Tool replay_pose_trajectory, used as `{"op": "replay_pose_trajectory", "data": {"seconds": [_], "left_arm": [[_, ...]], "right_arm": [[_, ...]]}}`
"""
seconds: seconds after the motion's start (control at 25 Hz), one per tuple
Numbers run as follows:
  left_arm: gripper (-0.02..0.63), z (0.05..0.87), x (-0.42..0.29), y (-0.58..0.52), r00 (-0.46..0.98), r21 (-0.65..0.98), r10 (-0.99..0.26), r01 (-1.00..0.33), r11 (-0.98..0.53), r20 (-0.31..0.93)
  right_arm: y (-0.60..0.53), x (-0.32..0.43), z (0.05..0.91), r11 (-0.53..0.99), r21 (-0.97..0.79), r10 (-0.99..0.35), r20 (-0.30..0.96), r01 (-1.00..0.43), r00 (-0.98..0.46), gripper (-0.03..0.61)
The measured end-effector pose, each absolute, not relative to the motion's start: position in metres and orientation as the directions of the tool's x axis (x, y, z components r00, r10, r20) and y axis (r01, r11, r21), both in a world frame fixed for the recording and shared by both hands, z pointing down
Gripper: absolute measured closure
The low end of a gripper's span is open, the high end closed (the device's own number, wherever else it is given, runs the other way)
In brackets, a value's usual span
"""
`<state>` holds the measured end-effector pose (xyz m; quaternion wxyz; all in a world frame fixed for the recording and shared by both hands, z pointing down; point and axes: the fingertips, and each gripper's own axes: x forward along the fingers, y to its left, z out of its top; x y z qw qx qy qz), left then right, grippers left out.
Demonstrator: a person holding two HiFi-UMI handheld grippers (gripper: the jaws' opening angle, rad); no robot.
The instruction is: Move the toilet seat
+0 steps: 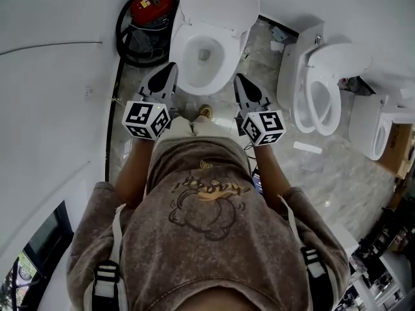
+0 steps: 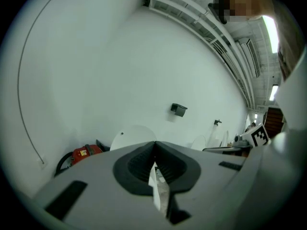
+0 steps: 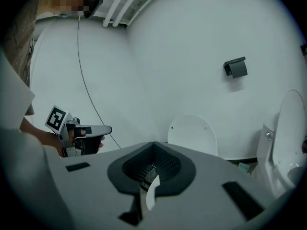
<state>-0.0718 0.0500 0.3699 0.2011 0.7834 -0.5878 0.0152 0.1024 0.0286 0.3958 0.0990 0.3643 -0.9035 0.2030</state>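
Left gripper (image 1: 170, 68) and right gripper (image 1: 239, 79) held forward side by side, tilted slightly down; both closed, empty.

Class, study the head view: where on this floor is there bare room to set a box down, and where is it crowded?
Barest: the marble floor in front of the second toilet, right of the person, bar a white strip. Crowded: left of the open toilet, where the red machine and black hose sit.

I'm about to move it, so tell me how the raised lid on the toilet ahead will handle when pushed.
The lid looks like rigid moulded plastic, so it should stay stiff. It stands up at the bowl's back, so it will probably swing down rather than slide. Its glossy surface may be slippery to push.
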Motion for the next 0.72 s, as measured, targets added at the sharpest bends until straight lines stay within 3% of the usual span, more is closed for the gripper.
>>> {"op": "replay_pose_trajectory", "data": {"seconds": [0.72], "left_arm": [[0.606,0.435,-0.096,-0.021,0.429,0.322,-0.834,-0.890,-0.323,0.347]], "right_arm": [[-0.014,0.079,0.462,0.530,-0.317,-0.665,0.419,-0.786,-0.618,0.580]]}}
